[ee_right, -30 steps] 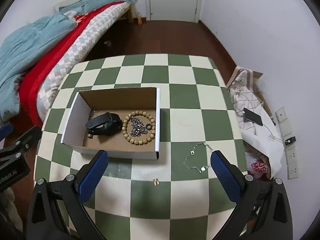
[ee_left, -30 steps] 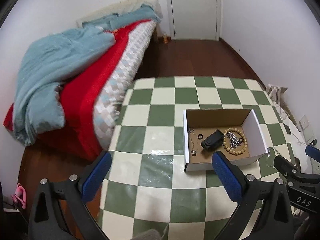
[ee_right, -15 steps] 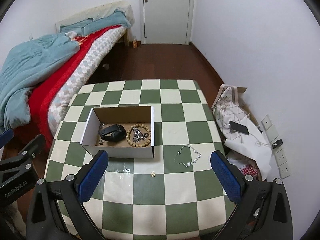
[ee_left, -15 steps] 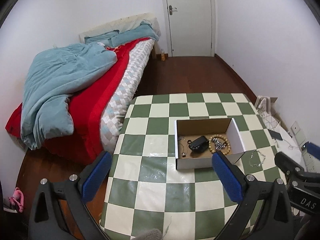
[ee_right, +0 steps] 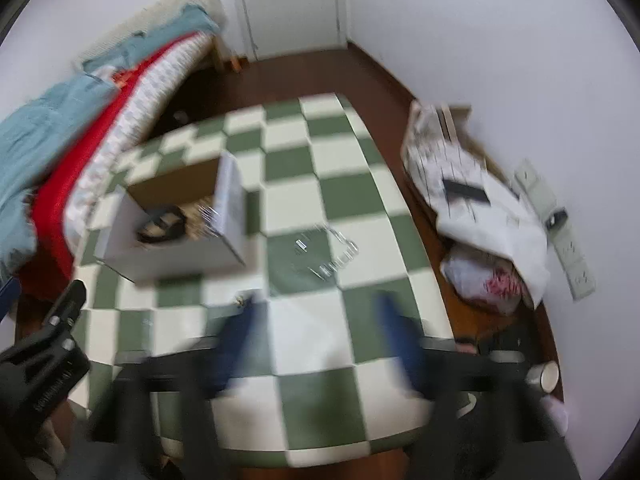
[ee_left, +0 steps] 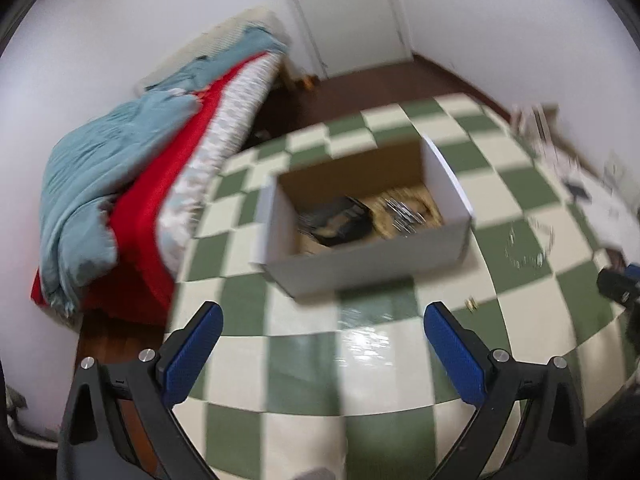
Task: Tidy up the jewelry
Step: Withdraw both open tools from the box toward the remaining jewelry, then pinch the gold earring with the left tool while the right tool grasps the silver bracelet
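A white cardboard box (ee_left: 360, 268) stands on the green and cream checkered table (ee_left: 304, 364). It holds a black band (ee_left: 340, 220), a bead bracelet and a metal chain (ee_left: 400, 212). The box also shows in the right wrist view (ee_right: 176, 256). A thin silver chain (ee_right: 328, 252) lies on the table right of the box; it shows blurred in the left wrist view (ee_left: 528, 248). A small gold piece (ee_left: 471, 303) lies in front of the box, and shows in the right wrist view (ee_right: 240, 301). My left gripper (ee_left: 324, 344) is open and empty. My right gripper (ee_right: 320, 344) is open, blurred and empty.
A bed with red and blue covers (ee_left: 120, 184) stands left of the table. White bags (ee_right: 480, 208) and a power strip (ee_right: 568, 248) lie on the floor to the right. A closed door (ee_right: 292, 4) is at the back.
Both cameras have swung and tilted, blurring the views. The box now looks nearer and more centred before my left gripper. My right gripper's fingers stand closer together than before.
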Available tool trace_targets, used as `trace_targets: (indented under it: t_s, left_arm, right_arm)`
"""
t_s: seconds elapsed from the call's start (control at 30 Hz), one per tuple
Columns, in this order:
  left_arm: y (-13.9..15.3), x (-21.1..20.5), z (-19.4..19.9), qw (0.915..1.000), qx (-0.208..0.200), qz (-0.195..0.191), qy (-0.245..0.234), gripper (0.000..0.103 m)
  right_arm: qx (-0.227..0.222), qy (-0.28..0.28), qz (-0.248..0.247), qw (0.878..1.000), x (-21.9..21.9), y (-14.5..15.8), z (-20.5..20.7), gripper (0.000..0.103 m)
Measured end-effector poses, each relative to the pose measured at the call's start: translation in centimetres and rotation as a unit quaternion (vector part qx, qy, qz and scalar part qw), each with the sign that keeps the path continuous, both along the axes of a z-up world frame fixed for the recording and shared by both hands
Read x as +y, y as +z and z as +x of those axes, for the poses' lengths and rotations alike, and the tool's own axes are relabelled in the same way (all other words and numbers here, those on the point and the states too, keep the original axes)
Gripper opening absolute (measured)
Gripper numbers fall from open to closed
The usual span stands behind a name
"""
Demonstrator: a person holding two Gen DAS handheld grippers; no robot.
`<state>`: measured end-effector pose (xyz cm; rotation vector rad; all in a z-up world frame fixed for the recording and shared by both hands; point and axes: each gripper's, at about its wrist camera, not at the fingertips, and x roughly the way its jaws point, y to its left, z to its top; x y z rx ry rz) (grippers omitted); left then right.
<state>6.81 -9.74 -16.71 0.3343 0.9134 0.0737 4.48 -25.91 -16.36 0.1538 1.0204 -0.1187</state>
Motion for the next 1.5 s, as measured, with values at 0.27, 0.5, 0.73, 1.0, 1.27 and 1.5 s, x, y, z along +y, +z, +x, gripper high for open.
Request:
trace_targets:
  t_s: [0.27,0.5,0.73,1.0,1.27,1.5]
  left_arm:
    - [-4.7,-5.4,1.9,0.9982,0.047,0.01,-0.037,0.098]
    - [-6.3,-7.5,3.1,0.9963,0.067,-0.007,-0.053,0.067]
    - [-6.4,-7.8,3.1,0.994,0.079,-0.034,-0.067,0.009]
    - [-6.0,-7.0,3.0,0.994,0.08,-0.044,-0.061,0.001]
    - [-3.7,-3.2,2.7,0.9949,0.062,-0.066,-0.044,0.001]
    - [-3.1,1.8,2.4,0.9912,0.08,-0.105,-0.011,0.001]
  right_arm:
    - [0.047,-0.044,0.034,0.997,-5.3,-6.2,1.4,0.041]
    - [0.055,-0.06,0.045,0.996,-6.9,-7.8,2.4,0.042]
    - [0.053,-0.064,0.054,0.995,-7.2,-8.2,3.1,0.042]
    - [0.044,-0.062,0.055,0.996,-6.8,-7.6,3.7,0.042]
    - [0.03,-0.059,0.06,0.996,-6.6,-6.6,4.7,0.042]
    - [0.02,-0.057,0.07,0.996,-6.5,-6.1,4.8,0.041]
